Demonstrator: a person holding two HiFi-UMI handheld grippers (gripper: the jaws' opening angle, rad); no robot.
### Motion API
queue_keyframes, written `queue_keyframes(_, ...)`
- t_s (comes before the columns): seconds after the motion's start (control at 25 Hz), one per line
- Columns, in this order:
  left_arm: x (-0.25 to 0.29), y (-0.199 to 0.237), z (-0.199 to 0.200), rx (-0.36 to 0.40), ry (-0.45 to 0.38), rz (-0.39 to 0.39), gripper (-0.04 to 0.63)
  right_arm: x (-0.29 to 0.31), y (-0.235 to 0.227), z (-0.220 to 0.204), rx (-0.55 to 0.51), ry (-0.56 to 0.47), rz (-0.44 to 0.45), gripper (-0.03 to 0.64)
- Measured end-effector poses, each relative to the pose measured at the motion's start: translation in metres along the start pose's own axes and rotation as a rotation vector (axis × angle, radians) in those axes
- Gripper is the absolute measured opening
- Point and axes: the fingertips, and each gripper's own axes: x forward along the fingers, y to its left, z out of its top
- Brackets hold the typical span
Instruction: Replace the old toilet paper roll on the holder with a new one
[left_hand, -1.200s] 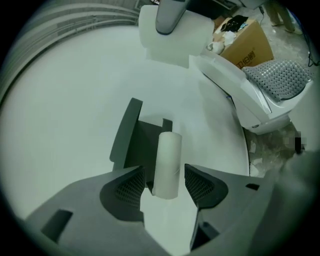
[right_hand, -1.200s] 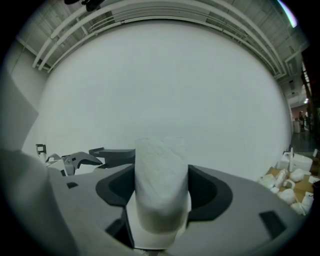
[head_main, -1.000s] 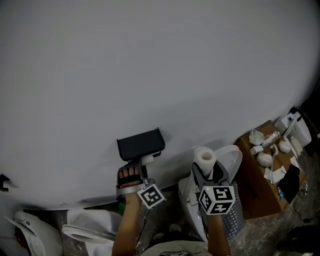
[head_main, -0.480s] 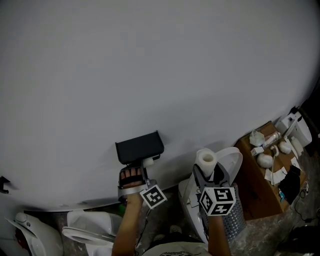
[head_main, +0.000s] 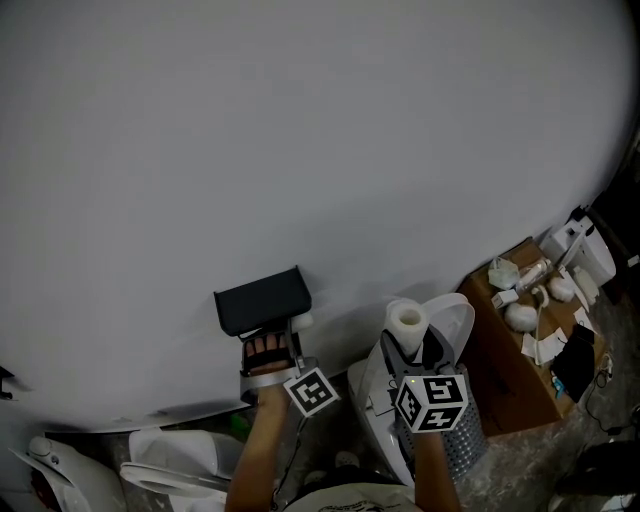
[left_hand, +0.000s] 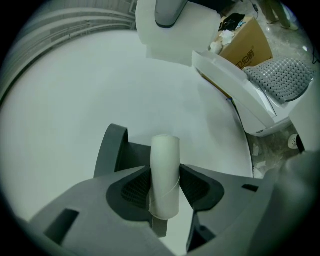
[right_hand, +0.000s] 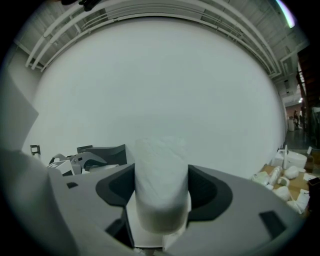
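**Left gripper closes on the old roll at the holder**

The left gripper (left_hand: 165, 187) has just been closing its jaws. Its two ribbed pads now press from 9 and 3 o'clock on the old roll (left_hand: 165, 165), a thin, pale, nearly bare tube standing upright between them. Seen from the head view, this happens directly beneath the black holder (head_main: 262, 298), which is fixed to the plain white wall (head_main: 320, 130) at 12 o'clock from the person's left hand. With the tube gripped, the old roll looks ready to be drawn off the holder. Whether it is already free cannot be told.

At 3 o'clock from the left gripper, the right gripper (right_hand: 161, 192) holds the new roll (head_main: 407, 322), a fat white cylinder. Its jaws are spread wide around the roll, which waits above a white toilet (head_main: 455, 318).

Compared with a second ago, the left gripper sits tucked closer under the holder, and less of the old roll's white end shows beside it. The view has drifted slightly. The holder and the cardboard box (head_main: 505, 350) lie a little further toward 9 o'clock. The right gripper and new roll look unchanged.
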Motion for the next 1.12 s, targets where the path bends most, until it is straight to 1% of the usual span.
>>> queue_keyframes(0.24,0.004,-0.004,0.035,0.027,-0.048,-0.017,0.181,-0.007,-0.026,0.004,0.006,-0.007,-0.044,0.299)
queue_keyframes(0.32,0.005,-0.003,0.048,0.031,-0.069,-0.009,0.181,-0.01,-0.038,0.004,0.009,-0.009,-0.065,0.298)
queue_keyframes(0.68,0.002,-0.008,0.106,0.009,-0.169,-0.041,0.181,-0.03,-0.08,0.007,0.021,-0.023,-0.15,0.298)
queue_keyframes(0.84,-0.004,-0.005,0.124,0.014,-0.193,-0.039,0.181,-0.037,-0.095,0.008,0.026,-0.028,-0.179,0.298)
queue_keyframes(0.92,-0.009,-0.006,0.13,-0.018,-0.213,-0.07,0.181,-0.038,-0.099,0.008,0.029,-0.028,-0.184,0.299)
queue_keyframes(0.96,-0.012,-0.006,0.132,-0.047,-0.227,-0.088,0.181,-0.038,-0.099,0.008,0.03,-0.029,-0.183,0.299)
queue_keyframes(1.0,-0.016,-0.005,0.134,-0.087,-0.246,-0.101,0.181,-0.038,-0.098,0.009,0.03,-0.029,-0.18,0.298)
queue_keyframes(1.12,-0.03,0.008,0.135,-0.251,-0.311,-0.14,0.181,-0.035,-0.092,0.01,0.026,-0.03,-0.162,0.298)
